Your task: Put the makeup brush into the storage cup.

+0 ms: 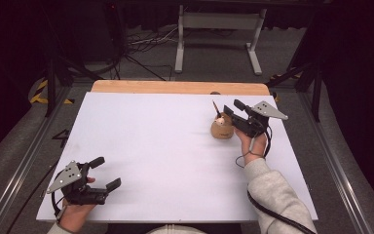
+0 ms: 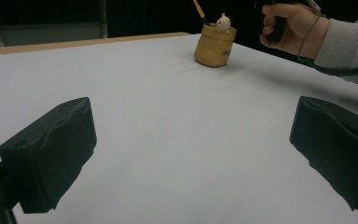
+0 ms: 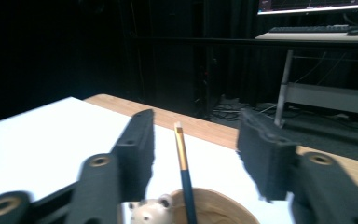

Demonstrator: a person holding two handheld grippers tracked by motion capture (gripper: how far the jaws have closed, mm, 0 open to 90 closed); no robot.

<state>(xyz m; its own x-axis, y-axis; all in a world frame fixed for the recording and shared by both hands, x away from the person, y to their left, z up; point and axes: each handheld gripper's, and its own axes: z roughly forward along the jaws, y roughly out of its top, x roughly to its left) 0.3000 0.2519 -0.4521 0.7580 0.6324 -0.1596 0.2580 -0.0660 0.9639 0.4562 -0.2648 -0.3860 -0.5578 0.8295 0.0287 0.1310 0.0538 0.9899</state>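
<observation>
A: Where is the right gripper [image 1: 230, 108] at this moment?

B: It hangs over the far right part of the white tabletop [image 1: 165, 146], near the far edge, held by the person's right hand [image 1: 253, 144] in a grey sleeve [image 1: 277, 195]. Its jaws are spread, and they stand just above a small tan pot [image 1: 222, 129].

A: What is in the pot?

B: A thin brush [image 3: 183, 177] with a dark handle and a gold ferrule stands in it, tilted a little, its tip pointing up. In the right gripper view the brush rises between the two spread jaws, touching neither one. A small cream figure [image 3: 149, 211] sits at the pot's rim, just beside the brush.

A: So the jaws are not pinching the brush?

B: No. There is open space on both sides of the handle.

A: And the left gripper [image 1: 104, 173]?

B: It rests near the near left corner of the tabletop, held by the left hand [image 1: 73, 212], well apart from the pot. Its jaws are spread wide with only bare white surface between them.

A: Can the pot be seen from that side?

B: Yes, in the left gripper view the pot [image 2: 214, 44] stands far off toward the far edge, with the brush [image 2: 199, 10] leaning out of it and the right hand [image 2: 291, 30] just beside it, raised above the surface.

A: What borders the tabletop at the back?

B: A wooden strip [image 1: 180, 87] runs along the far edge.
</observation>
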